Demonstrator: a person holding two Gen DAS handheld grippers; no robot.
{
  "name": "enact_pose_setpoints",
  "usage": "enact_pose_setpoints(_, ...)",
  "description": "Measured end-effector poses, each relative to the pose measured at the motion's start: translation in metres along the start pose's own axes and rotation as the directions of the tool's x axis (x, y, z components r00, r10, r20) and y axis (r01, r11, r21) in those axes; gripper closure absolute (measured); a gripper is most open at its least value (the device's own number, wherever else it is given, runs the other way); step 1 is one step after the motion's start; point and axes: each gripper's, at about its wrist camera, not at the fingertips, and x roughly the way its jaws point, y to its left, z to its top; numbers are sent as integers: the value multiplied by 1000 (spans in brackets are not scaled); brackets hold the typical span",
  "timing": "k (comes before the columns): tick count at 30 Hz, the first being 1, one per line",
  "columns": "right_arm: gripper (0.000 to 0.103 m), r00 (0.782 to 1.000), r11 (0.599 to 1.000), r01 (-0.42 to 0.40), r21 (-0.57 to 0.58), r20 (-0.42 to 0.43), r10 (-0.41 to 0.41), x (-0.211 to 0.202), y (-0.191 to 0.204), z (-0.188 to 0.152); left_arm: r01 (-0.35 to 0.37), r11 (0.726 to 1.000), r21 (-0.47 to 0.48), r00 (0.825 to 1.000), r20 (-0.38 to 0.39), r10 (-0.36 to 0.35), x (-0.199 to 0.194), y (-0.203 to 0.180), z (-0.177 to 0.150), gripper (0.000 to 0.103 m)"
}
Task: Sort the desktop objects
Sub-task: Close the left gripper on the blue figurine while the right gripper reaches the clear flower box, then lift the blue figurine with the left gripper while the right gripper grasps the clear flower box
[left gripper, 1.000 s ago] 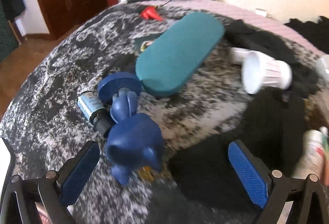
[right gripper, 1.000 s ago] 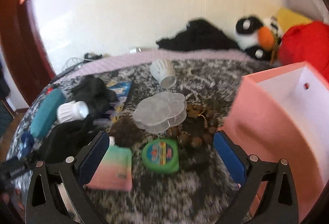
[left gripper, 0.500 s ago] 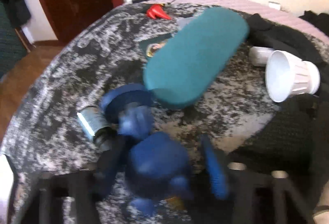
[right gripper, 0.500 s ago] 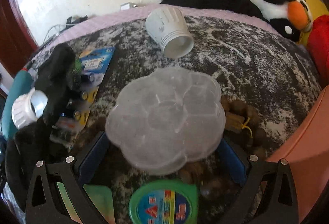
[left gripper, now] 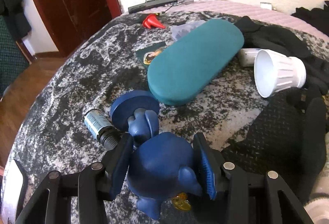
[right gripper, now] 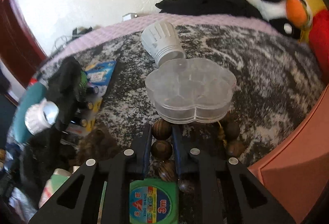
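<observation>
- Left tongs (left gripper: 162,164): clamped on the blue figurine (left gripper: 162,164), pads squeezing its round body from both sides. Its round base (left gripper: 134,108) points away from the tongs, so it lies tipped over and the fat middle is the easy place to bite.
- Small vial (left gripper: 99,126) w/ black cap lies just left of the left pad, close to the figurine's base – likely why the grip sits further back on the body.
- Ahead of the left tongs: teal case (left gripper: 195,61), then a white ribbed cup (left gripper: 277,71) on its side to the right, black cloth (left gripper: 277,38) behind. All apart from the grip.
- Right tongs (right gripper: 161,150): jaws have just been closing, now pinched on the wooden bead string (right gripper: 161,149); one bead sits btwn the pads, others trail in front and behind. Narrow gap suits a small bead.
- Clear flower-shaped box (right gripper: 191,90) rests just ahead of the right tongs, over part of the beads.
- Green tape measure (right gripper: 153,201) right under the tongs' frame.
- Pink bin (right gripper: 294,154) to the right, prob. the drop spot for sorting.
</observation>
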Motion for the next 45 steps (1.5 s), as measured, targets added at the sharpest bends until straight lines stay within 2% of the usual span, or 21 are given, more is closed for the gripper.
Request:
enact_pose_setpoints(3,80,994,988,-110,110,7,110,-3,-16,0,6,1000,-4,1000,7,-6,-4,3,0,51)
enact_pose_setpoints(5,60,988,978,-154,142,43,149,-8,-17,3,8,1000,-8,1000,15,-8,-6,5,1,51)
enact_pose_setpoints(6,32,984,972,-176,157,61,168,-11,-17,4,9,1000,-10,1000,17,-9,-7,6,1,51)
enact_pose_setpoints(7,18,979,965,-198,172,79,187,-13,-18,6,11,1000,-12,1000,20,-11,-8,7,2,52)
enact_pose_setpoints(8,16,977,959,-204,196,96,188,-15,-18,8,12,1000,-13,1000,22,-12,-8,8,2,52)
enact_pose_setpoints(12,16,976,939,-196,283,146,160,-16,-21,17,17,1000,-9,1000,23,-17,-9,9,2,52)
enact_pose_setpoints(18,17,989,908,-58,416,146,-3,1,-28,33,21,1000,-2,1000,18,-21,-5,8,2,52)
enact_pose_setpoints(21,16,989,874,-19,486,135,-54,3,-34,37,26,1000,-4,1000,14,-26,-3,9,2,52)
enact_pose_setpoints(24,5,978,880,115,461,101,-181,15,-39,60,28,1000,-1,1000,11,-28,-2,9,2,52)
enact_pose_setpoints(26,1,964,897,227,379,47,-263,33,-42,78,30,1000,2,1000,7,-30,-1,10,2,52)
enact_pose_setpoints(27,0,963,908,252,335,7,-270,44,-44,85,32,999,2,999,4,-32,0,10,2,52)
enact_pose_setpoints(30,0,970,947,240,214,-24,-240,59,-45,100,40,999,-3,999,-10,-40,3,12,1,52)
enact_pose_setpoints(32,1,968,951,252,177,-31,-250,61,-44,105,42,999,-11,999,-27,-42,8,13,0,52)
enact_pose_setpoints(34,0,972,954,235,186,-71,-226,59,-42,106,44,999,-17,998,-35,-44,10,14,0,52)
enact_pose_setpoints(36,0,972,965,219,145,-114,-204,64,-31,104,42,999,-19,998,-36,-43,10,14,-1,52)
enact_pose_setpoints(38,0,965,968,245,63,-118,-236,70,-20,103,35,999,-15,999,-28,-36,7,14,-1,55)
enact_pose_setpoints(40,4,956,963,268,-19,-119,-268,76,-8,102,25,1000,-3,1000,-12,-25,2,13,0,62)
enact_pose_setpoints(41,5,960,966,260,-4,-108,-259,74,-11,104,17,1000,7,1000,0,-17,-2,12,0,64)
enact_pose_setpoints(43,5,966,970,243,13,-90,-241,70,-13,105,14,1000,13,1000,13,-14,-6,13,2,77)
enact_pose_setpoints(45,5,973,975,221,11,-74,-220,63,-13,104,11,1000,18,1000,24,-12,-11,13,3,77)
